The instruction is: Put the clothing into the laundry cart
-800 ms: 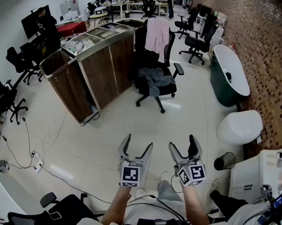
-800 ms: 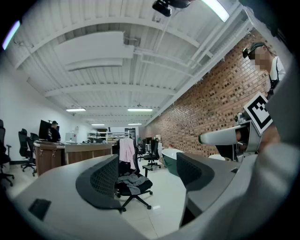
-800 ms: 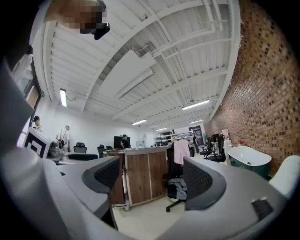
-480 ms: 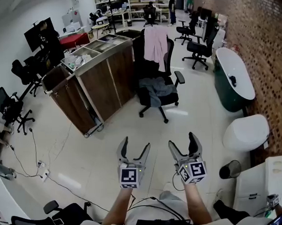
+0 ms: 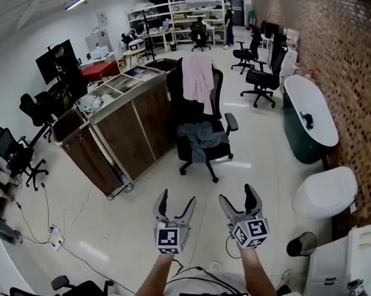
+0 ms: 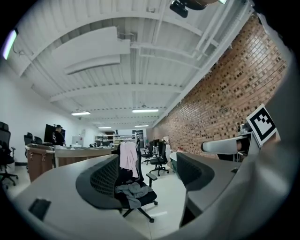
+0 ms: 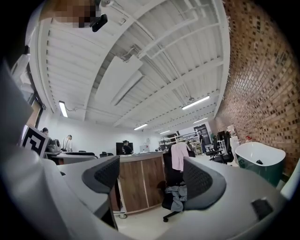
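A pink garment [image 5: 198, 77] hangs over the back of a black office chair [image 5: 205, 151], and a grey garment [image 5: 198, 139] lies crumpled on its seat. The same chair shows in the left gripper view with the pink garment [image 6: 128, 156] and grey garment [image 6: 132, 191], and in the right gripper view with the pink garment [image 7: 179, 156] and grey garment [image 7: 177, 195]. The wooden laundry cart [image 5: 120, 125] stands left of the chair. My left gripper [image 5: 174, 205] and right gripper [image 5: 237, 197] are held level, side by side, well short of the chair. Both are open and hold nothing.
A dark green bathtub [image 5: 308, 114] and a white toilet [image 5: 324, 192] line the brick wall at right. A small black bin [image 5: 299, 244] stands near the toilet. Office chairs [image 5: 262, 79] and desks fill the back; cables [image 5: 35, 224] trail on the floor at left.
The view has lifted and moved nearer the chair and cart. Both grippers stay side by side, open and empty.
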A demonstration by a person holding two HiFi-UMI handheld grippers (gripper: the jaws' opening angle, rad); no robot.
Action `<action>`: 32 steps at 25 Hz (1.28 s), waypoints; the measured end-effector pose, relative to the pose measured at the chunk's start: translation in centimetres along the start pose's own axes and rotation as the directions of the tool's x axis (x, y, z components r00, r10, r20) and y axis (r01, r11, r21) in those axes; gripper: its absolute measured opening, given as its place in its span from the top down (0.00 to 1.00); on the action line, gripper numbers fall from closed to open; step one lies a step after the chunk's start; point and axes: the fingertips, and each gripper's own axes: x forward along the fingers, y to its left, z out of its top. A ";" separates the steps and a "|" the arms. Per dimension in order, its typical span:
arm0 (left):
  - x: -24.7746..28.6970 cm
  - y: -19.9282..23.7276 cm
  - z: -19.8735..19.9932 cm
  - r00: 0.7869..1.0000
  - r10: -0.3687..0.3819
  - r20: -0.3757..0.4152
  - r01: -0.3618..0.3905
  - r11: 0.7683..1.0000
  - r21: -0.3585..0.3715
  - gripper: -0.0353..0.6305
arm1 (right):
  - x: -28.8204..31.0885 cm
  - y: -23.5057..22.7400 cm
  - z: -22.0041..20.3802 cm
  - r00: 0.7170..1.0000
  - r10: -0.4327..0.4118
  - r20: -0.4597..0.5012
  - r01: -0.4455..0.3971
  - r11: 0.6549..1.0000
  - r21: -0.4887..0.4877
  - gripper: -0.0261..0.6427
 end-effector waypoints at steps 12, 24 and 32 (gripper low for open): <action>2.8 -0.8 -1.8 0.995 0.050 -0.089 -0.045 0.997 0.058 0.38 | 0.1 -3.8 -7.0 0.992 0.017 -0.127 -0.005 0.996 0.091 0.30; 13.5 1.5 -3.2 0.998 0.005 -0.061 -0.009 0.997 -0.070 0.38 | 8.6 -8.3 -6.4 0.994 0.006 -0.111 -0.002 0.999 0.037 0.30; 21.2 7.6 -2.8 1.000 -0.003 -0.013 0.002 0.998 -0.060 0.38 | 18.6 -8.6 -3.9 0.994 0.023 -0.108 -0.041 0.984 -0.172 0.32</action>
